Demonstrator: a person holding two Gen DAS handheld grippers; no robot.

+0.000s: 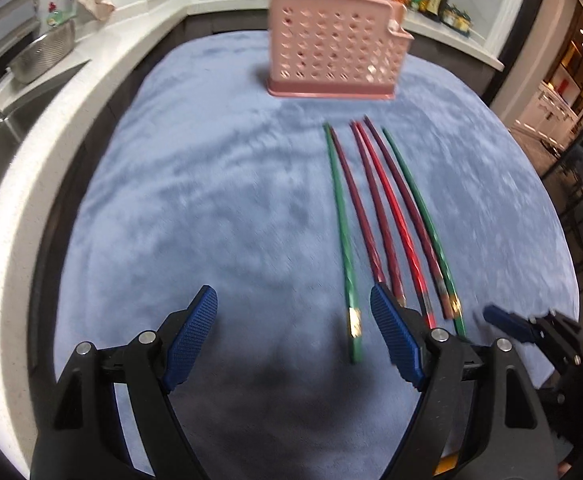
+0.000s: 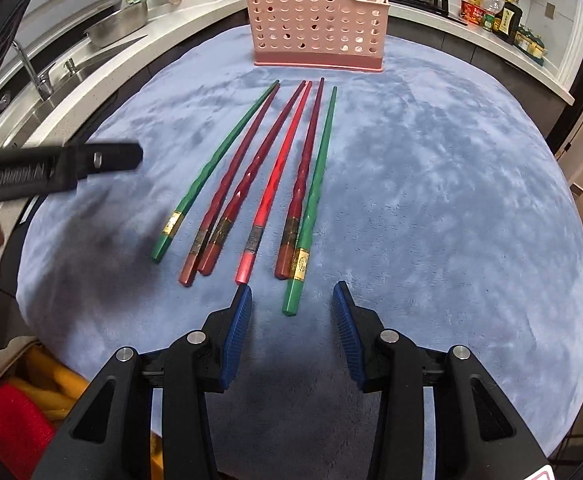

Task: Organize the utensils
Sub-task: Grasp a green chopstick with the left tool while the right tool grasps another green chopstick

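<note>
Blue-padded fingers stand spread on both the left gripper (image 1: 293, 338) and the right gripper (image 2: 291, 330), each holding nothing above the blue cloth (image 2: 451, 200). Just ahead six chopsticks (image 2: 267, 176) lie side by side; beyond them the pink perforated holder (image 2: 317, 20) stands upright.

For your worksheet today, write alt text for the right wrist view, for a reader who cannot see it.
The open right gripper hovers over six chopsticks, two green and four red, lying side by side on a blue cloth. A pink perforated holder stands upright beyond their tips.
</note>
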